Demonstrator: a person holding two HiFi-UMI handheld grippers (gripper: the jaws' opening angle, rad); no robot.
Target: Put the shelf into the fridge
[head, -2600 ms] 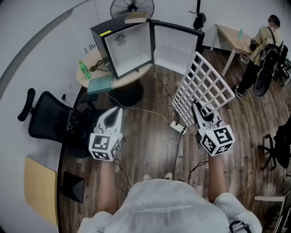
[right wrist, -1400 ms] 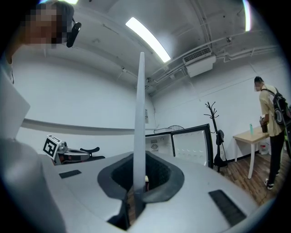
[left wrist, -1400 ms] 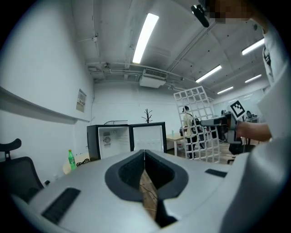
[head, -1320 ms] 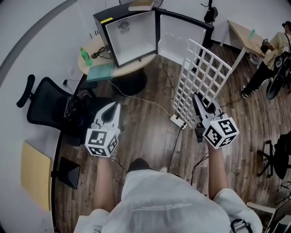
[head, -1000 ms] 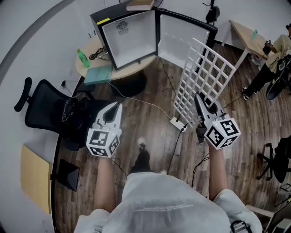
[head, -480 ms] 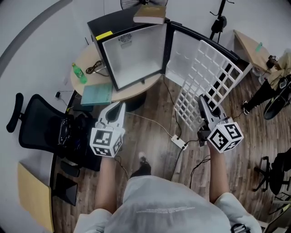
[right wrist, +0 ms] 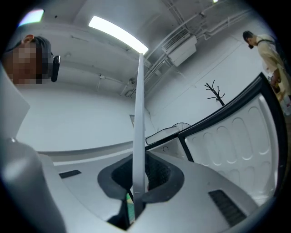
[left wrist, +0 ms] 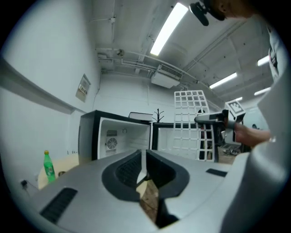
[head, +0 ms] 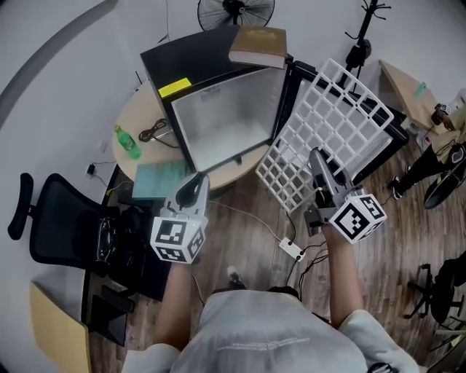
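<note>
Wood floor (head: 247, 218) office, seen steeply from above in the head view. Black mini fridge (head: 218, 127) sits on a round table (head: 137, 116) at upper centre of frame. Its door (head: 399, 130) is swung open to the right and the white interior is showing. Book (head: 258, 45) lies on the fridge top. Green bottle (head: 127, 143), coiled cable (head: 154, 132) and teal pad (head: 156, 180) are on the table left of the fridge. Fan (head: 234, 10) and coat stand (head: 362, 29) are along the top edge, a black office chair (head: 62, 226) at left, a power strip (head: 295, 249) on the floor at centre. At right of centre the right tool (head: 315, 154) is clamped on the lower edge of the white grid shelf (head: 325, 135). That shelf is up in the air, tilted, just right of the fridge opening and in front of the door, not inside. In the right gripper view it shows edge-on as a thin white strip between the jaws, pads on it from both sides. At left of centre the left tool (head: 199, 178) is near the table's lower edge, pointing at the fridge, jaws together with nothing in them. The left gripper view agrees: only a narrow slit, fridge ahead, shelf and right tool at the right of that view.
</note>
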